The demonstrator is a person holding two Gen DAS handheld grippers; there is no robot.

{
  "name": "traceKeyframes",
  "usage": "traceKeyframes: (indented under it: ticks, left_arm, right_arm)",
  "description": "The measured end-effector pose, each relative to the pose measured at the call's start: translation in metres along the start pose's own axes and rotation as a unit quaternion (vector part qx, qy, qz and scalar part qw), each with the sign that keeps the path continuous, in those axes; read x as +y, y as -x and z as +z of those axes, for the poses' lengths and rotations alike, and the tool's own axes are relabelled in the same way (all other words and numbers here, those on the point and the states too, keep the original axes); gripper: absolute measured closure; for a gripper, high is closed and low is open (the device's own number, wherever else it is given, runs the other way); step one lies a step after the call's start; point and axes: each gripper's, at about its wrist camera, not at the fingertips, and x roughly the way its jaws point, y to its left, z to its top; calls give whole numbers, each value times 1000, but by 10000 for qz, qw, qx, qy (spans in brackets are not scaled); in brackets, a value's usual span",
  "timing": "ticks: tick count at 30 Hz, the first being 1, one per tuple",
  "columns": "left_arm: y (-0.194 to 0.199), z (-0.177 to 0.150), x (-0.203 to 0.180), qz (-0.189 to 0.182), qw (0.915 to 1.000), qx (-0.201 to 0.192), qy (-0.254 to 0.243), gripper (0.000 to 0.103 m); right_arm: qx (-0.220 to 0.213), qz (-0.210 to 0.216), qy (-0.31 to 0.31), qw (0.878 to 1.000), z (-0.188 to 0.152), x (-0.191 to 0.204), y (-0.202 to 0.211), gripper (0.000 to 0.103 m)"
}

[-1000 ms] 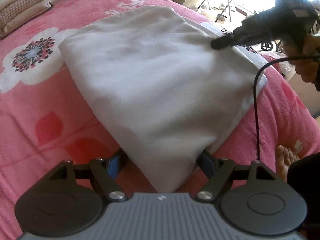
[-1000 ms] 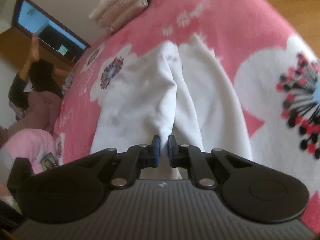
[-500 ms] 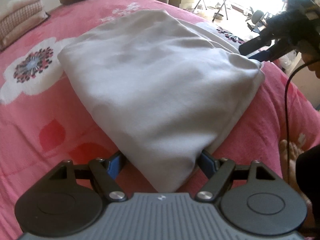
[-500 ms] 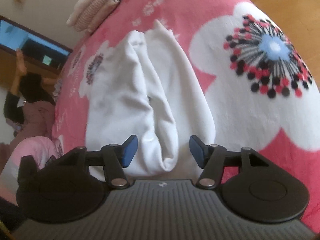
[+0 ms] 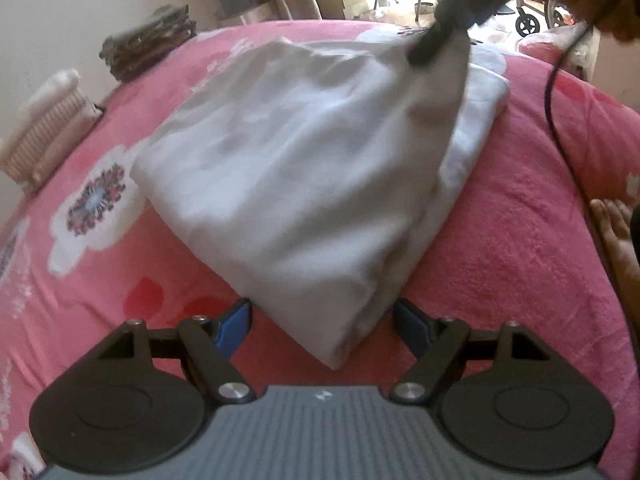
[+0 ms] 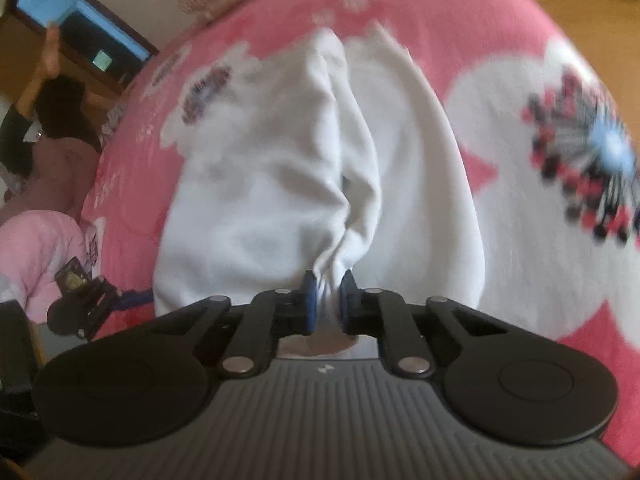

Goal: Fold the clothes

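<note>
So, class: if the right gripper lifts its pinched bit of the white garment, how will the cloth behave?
Probably floppy: the garment bunches into creases where the right gripper pinches it. It likely drapes and trails, since the raised corner in the left view sags down. Probably light, and unlikely to slide on the fuzzy blanket.

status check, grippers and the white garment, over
Left gripper open, straddling the white garment corner. Right gripper shut on a pinched fold at the far corner. Nothing in the way on the pink blanket.
</note>
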Motion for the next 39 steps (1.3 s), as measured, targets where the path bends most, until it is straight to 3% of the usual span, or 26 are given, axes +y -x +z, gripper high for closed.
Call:
traceKeyframes:
  ticks: [2, 12, 16, 21, 27, 33, 39]
  left_arm:
    - [2, 1, -1, 59, 10000, -19, 10, 25]
    - [4, 1, 9, 80, 9994, 118, 317, 31]
    - [6, 2, 14, -20, 9986, 116, 517, 32]
    - [12, 3, 7, 30, 9993, -39, 371, 32]
    - [3, 1, 14, -104, 9982, 155, 577, 32]
    - [22, -9, 30, -222, 9983, 212, 499, 32]
    - [56, 2, 68, -99, 9932, -478, 1061, 32]
  right_arm:
    - [-265, 19, -31, 9996, -1, 0, 15, 95]
    - [-664, -91, -176, 9976, -12, -19, 28, 95]
    - [-406, -211, -500, 9977, -22, -40, 11, 95]
    - [-733, -26, -481, 9961, -24, -32, 31, 95]
    - [-478, -336, -509, 9970, -39, -50, 18, 95]
    - [-569, -319, -479, 9967, -43, -46, 24, 95]
    - [-483, -447, -354, 9972, -49, -50, 8, 94]
